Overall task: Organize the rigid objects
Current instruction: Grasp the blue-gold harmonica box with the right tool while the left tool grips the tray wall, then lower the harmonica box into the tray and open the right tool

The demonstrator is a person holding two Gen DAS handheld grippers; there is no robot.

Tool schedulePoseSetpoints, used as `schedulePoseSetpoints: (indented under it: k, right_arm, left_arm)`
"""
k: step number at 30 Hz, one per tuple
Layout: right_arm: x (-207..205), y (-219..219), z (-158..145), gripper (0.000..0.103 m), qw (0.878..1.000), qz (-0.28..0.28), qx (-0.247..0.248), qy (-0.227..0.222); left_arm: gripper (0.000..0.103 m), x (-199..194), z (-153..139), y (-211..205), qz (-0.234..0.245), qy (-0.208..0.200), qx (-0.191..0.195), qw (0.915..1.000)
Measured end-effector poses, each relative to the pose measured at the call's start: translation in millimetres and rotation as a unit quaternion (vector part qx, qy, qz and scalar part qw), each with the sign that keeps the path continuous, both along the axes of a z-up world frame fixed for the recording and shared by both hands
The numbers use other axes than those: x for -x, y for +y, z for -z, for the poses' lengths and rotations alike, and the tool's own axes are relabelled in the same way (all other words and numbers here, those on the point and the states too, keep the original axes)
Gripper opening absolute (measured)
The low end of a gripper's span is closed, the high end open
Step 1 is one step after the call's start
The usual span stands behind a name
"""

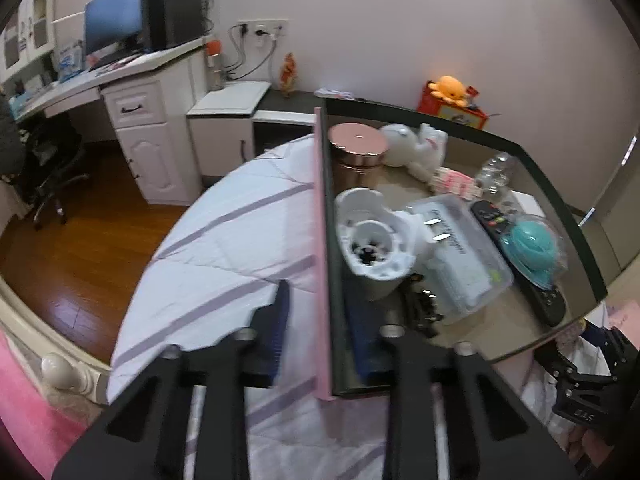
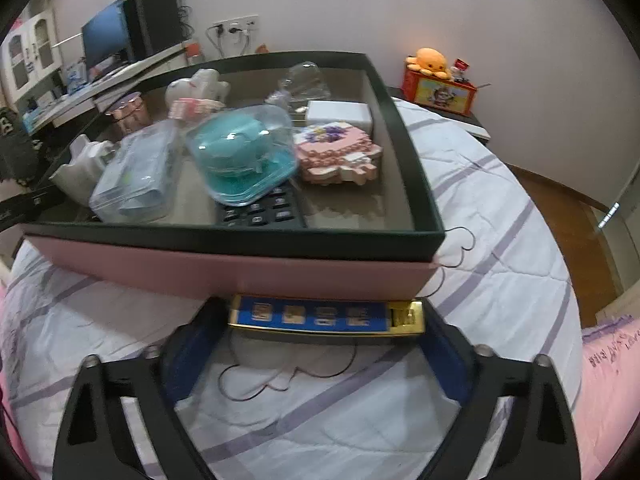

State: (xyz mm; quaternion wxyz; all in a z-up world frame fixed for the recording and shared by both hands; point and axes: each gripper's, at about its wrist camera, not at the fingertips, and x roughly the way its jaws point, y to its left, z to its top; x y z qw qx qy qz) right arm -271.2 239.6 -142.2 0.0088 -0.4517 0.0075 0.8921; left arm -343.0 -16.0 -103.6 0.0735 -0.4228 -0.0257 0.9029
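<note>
Bedroom shot, pale wall at the back, with a white corner surface (image 1: 132, 68) carrying a monitor (image 1: 114, 28) off to one side. Most of the frame is the bed (image 2: 480, 200), white quilt with purple stripes.

Sitting on the bed is a big shallow box (image 2: 400, 128), pink outside and dark green inside, and it's crammed. There's a clear lidded tub (image 2: 136, 176), a white appliance thing (image 1: 372, 240), a rose-gold tin (image 1: 358, 144), a teal item in a clear case (image 2: 244, 156) lying on top of a black remote (image 2: 264, 208), and a pink decorated trinket box (image 2: 336, 152).

The left claw (image 1: 322, 308) is straddling the box's pink side wall, one finger outside and one inside, pinched nearly closed on that wall.

The right claw (image 2: 320, 308) stands wide, just in front of the box's near wall. A flat blue-and-gold pack (image 2: 316, 315) lies on the quilt between its fingers, right up against the box. The tips sit very close to both ends of the pack, but I honestly can't tell if they're actually pressing on it.
</note>
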Motion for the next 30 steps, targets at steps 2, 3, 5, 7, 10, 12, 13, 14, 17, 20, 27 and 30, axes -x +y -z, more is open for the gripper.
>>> schedulePoseSetpoints:
  k: [2,3,5,7,10,12,13,14,17,20,27,30]
  right_arm:
    - [-1.7,1.1,-0.1,0.083,1.000,0.002,-0.002,0.000]
    - [-2.2,2.8,-0.4,0.083,1.000,0.001,0.001,0.001]
    - [-3.9,4.8,-1.8,0.083,1.000,0.002,0.005,0.005]
    - [-5.8,3.5,-3.0,0.083,1.000,-0.001,0.003,0.007]
    - [-8.7,2.9,-5.9,0.083,1.000,-0.003,0.006,0.011]
    - [-12.2,2.4,-9.4,0.083,1.000,-0.004,0.006,0.014]
    - [-14.9,2.2,-11.8,0.083,1.000,-0.004,0.007,0.016]
    - [-15.8,1.1,-13.5,0.083,1.000,-0.005,0.007,0.017]
    - [-22.6,-0.5,-22.1,0.083,1.000,-0.010,0.010,0.021]
    - [-29.1,-7.1,-33.6,0.083,0.999,-0.022,0.009,0.029]
    - [-27.3,-26.1,-67.9,0.083,0.997,-0.048,0.011,0.064]
    - [-18.9,-35.5,-79.4,0.083,0.996,-0.056,0.008,0.076]
  left_arm:
    - [0.011,-2.0,-1.0,2.6,-0.003,0.006,0.002,1.0000]
    - [0.011,-2.4,-0.7,1.8,-0.005,0.008,-0.003,1.0000]
    - [0.008,-4.1,-0.8,-1.2,-0.008,0.011,-0.010,0.9999]
    - [0.008,-4.2,-1.1,-2.3,-0.008,0.011,-0.012,0.9998]
    - [0.008,-4.0,-1.4,-1.9,-0.010,0.012,-0.010,0.9998]
    - [0.008,-3.4,-1.6,-2.0,-0.011,0.012,-0.010,0.9998]
    - [0.008,-3.5,-1.5,-2.2,-0.011,0.012,-0.010,0.9998]
    - [0.008,-3.7,-1.7,-2.0,-0.011,0.013,-0.009,0.9998]
    - [0.008,-2.3,-2.0,-0.8,-0.010,0.014,-0.003,0.9998]
    - [0.008,-1.9,-1.8,-1.2,-0.010,0.014,-0.003,0.9998]
    - [0.008,-1.9,-1.6,-1.7,-0.009,0.014,-0.004,0.9999]
    - [0.008,-2.4,-1.5,-1.6,-0.009,0.015,-0.003,0.9998]
